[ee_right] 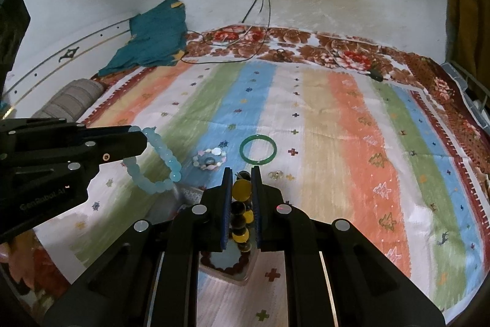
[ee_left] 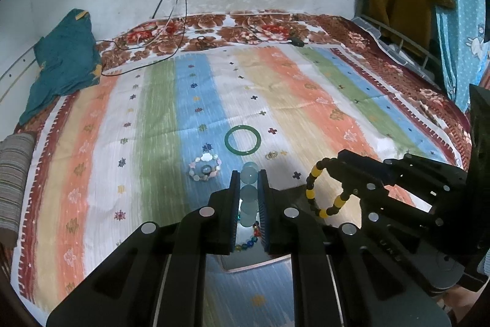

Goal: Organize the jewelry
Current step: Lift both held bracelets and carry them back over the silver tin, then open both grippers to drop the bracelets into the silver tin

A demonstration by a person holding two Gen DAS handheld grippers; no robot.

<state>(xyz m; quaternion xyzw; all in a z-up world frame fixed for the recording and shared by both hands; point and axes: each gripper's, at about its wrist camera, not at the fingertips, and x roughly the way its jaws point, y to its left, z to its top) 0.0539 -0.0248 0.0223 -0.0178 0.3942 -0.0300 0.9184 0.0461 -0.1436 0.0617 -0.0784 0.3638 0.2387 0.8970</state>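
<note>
Small gold trinket (ee_left: 271, 155) beside bangle, indistinct

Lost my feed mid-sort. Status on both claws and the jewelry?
Left claw shut on pale blue bead bracelet. Right claw shut on yellow-black bead bracelet. Green bangle, shell bracelet on bedspread. Nothing blocking.

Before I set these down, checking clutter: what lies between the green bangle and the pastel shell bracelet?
Only bare striped bedcover between green bangle and shell bracelet, right wrist view.

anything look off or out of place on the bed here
Nothing damaged or spilled. The green bangle, the shell bracelet and a small gold piece lie loose on the striped sheet, unsorted. Charger cables trail across the far edge.
</note>
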